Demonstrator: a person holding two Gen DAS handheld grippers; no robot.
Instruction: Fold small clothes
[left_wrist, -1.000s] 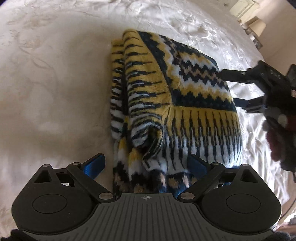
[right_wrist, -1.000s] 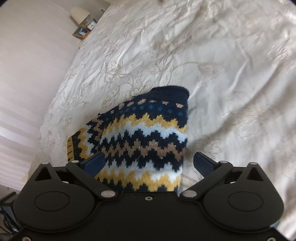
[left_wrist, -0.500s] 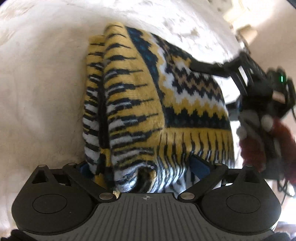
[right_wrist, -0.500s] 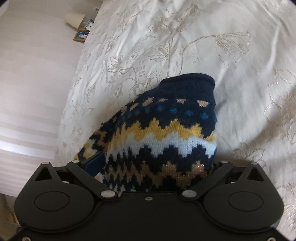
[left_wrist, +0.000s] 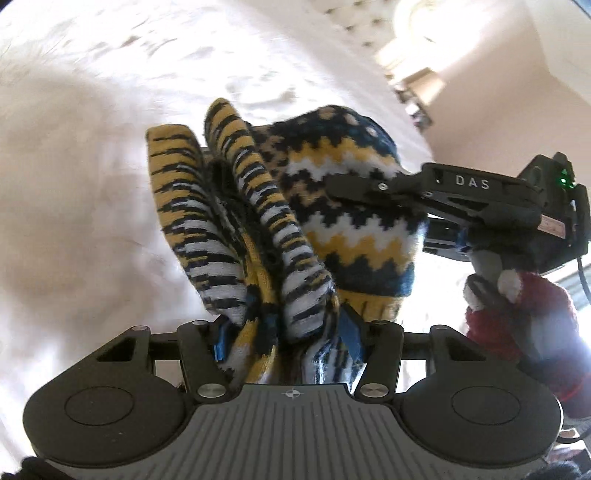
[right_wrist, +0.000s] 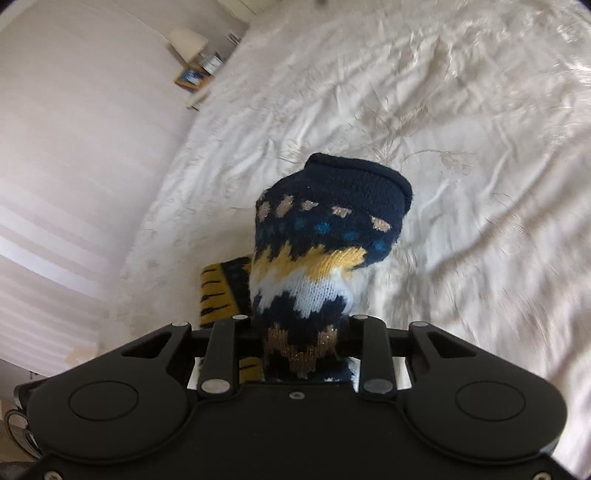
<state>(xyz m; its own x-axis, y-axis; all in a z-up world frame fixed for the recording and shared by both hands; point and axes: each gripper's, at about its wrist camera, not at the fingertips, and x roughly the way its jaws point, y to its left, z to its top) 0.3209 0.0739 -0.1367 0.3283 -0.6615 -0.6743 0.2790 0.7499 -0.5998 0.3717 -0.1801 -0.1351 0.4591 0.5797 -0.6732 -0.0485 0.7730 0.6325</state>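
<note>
Knitwear fills the left wrist view: a chunky sweater, yellow, navy and white in zigzags and stripes, bunched into thick folds above the cream embroidered bed. The left hand-held gripper is clamped on its striped hem; half a second ago it lay flatter. At 3 o'clock, the right hand-held gripper pinches the zigzag panel.

Right wrist view: the sweater's navy cuff stands toward 12 o'clock, the right hand-held gripper closed on it, lifted higher than before.

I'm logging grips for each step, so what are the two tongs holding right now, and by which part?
Both hold the same sweater. The left tongs pinch its bunched striped end; the right tongs pinch the zigzag-patterned end below the navy collar.
</note>
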